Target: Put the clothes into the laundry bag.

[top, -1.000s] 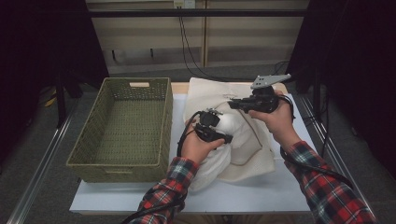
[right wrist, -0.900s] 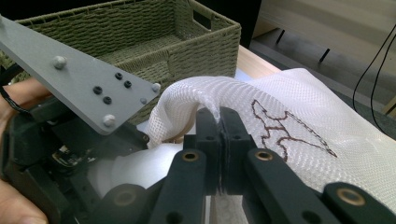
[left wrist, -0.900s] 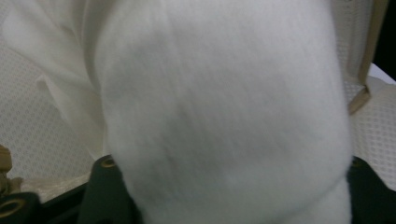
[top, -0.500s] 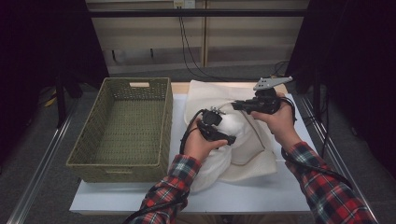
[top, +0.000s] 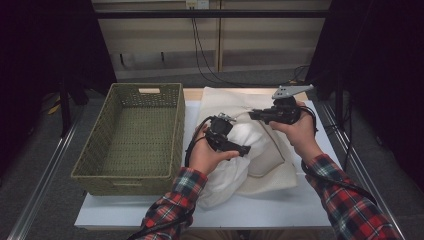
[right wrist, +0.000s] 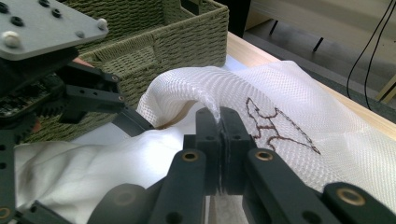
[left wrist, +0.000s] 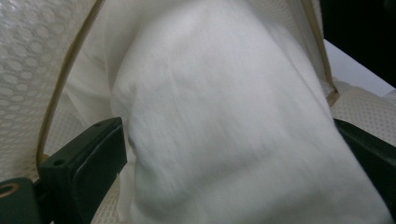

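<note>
- Mesh bag (top: pixel 270 150) lies right of centre in the high view, on the white desk (top: pixel 280 207), with a white cloth (top: pixel 235 167) bulging out of its opening toward the lower middle of the frame.
- Right tongs (right wrist: pixel 218 122): pressed together, pinching the bag's mesh rim. In the right gripper view the rim arches up from the pads at centre frame and curves left; the brown stitched mark on the mesh sits just right of the tongs.
- High view puts the right tongs (top: pixel 254 115) at upper centre-right, holding the rim above the cloth.
- Left tongs (left wrist: pixel 224 154): spread wide, jaws have just been opening. In the left gripper view the white cloth sits between them, filling the middle of the frame; left pad stands just beside the cloth at lower left, right pad at the right edge. Cannot tell if the pads touch it; no squeeze visible.
- High view: left tongs (top: pixel 235 142) at frame centre, on top of the cloth bulge.
- Green woven basket (top: pixel 135 135) sits left of centre, beside the bag, apart from both tongs.
</note>
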Tool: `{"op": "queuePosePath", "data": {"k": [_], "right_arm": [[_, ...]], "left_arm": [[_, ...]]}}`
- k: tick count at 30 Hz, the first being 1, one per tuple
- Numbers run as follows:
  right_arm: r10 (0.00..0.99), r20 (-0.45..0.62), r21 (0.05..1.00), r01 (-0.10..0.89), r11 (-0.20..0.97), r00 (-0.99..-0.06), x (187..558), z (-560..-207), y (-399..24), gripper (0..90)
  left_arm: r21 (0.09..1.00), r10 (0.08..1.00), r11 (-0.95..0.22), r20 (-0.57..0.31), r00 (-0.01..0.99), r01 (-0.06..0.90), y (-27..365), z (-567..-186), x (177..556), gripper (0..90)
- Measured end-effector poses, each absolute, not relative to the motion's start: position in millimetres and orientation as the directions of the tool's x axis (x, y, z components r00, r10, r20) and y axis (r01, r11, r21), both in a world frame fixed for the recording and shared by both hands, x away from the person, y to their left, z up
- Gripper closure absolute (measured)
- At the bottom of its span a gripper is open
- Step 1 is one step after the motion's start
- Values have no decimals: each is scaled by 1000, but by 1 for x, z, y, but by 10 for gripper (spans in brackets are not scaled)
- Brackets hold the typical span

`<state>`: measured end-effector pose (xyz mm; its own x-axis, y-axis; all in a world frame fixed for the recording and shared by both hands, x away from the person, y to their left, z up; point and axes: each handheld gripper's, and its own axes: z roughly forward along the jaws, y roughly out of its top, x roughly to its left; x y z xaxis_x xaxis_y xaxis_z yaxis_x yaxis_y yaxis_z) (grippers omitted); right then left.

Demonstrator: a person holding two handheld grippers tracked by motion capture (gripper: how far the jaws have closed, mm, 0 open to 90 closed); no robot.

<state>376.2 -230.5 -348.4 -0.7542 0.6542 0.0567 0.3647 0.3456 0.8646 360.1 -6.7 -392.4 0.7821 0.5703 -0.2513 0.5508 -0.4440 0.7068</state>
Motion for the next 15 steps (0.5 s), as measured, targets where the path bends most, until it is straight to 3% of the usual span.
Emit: {"op": "queuePosePath", "data": {"k": [15], "right_arm": [[653, 62, 863, 370, 345, -755, 378, -350, -227, 884]], "left_arm": [[757, 562, -378, -271, 781, 534, 16, -385, 351, 25]]}}
